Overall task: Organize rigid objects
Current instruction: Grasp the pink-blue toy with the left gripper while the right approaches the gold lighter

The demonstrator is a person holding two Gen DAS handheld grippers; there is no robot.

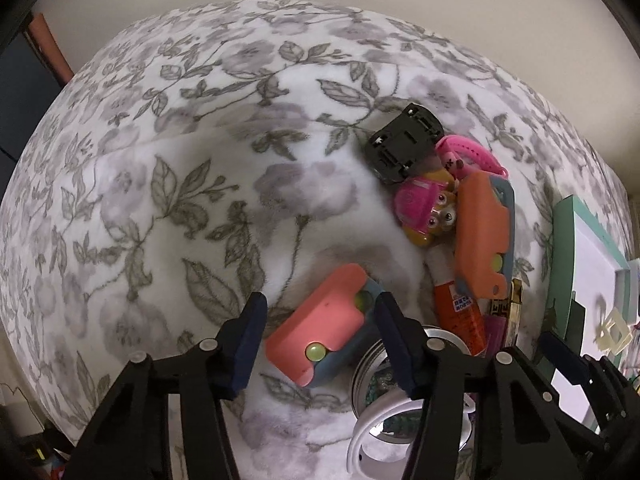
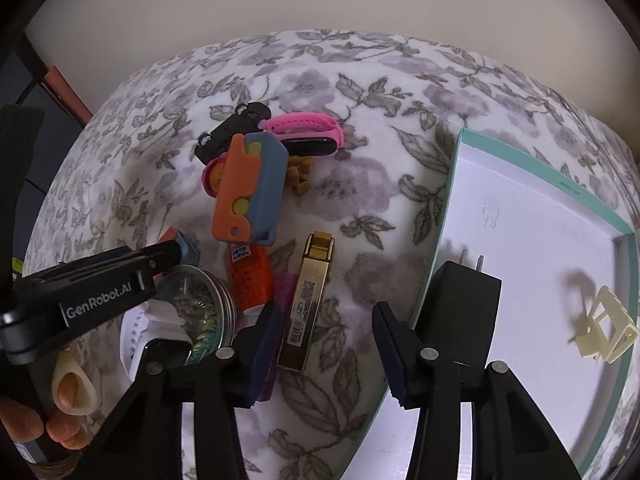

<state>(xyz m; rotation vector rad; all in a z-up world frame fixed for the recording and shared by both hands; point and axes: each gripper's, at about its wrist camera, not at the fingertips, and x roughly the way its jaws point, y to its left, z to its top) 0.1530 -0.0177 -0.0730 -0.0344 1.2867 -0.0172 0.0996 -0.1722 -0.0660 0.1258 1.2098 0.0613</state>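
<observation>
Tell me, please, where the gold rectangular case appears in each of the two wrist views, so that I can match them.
Left wrist view: only an edge of the gold case shows, right of centre, beside the orange tube.
Right wrist view: the gold case lies in full view, lower centre, between the orange tube and the teal-rimmed tray.
Shared landmark: the orange tube.

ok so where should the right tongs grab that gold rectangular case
Across the narrow width of the gold case, about mid-length, coming from above. It lies flat on the floral blanket, long and slim, with its long sides facing the pads. The left side is crowded by the purple item and orange tube, so keep that pad tight to the case.
</observation>
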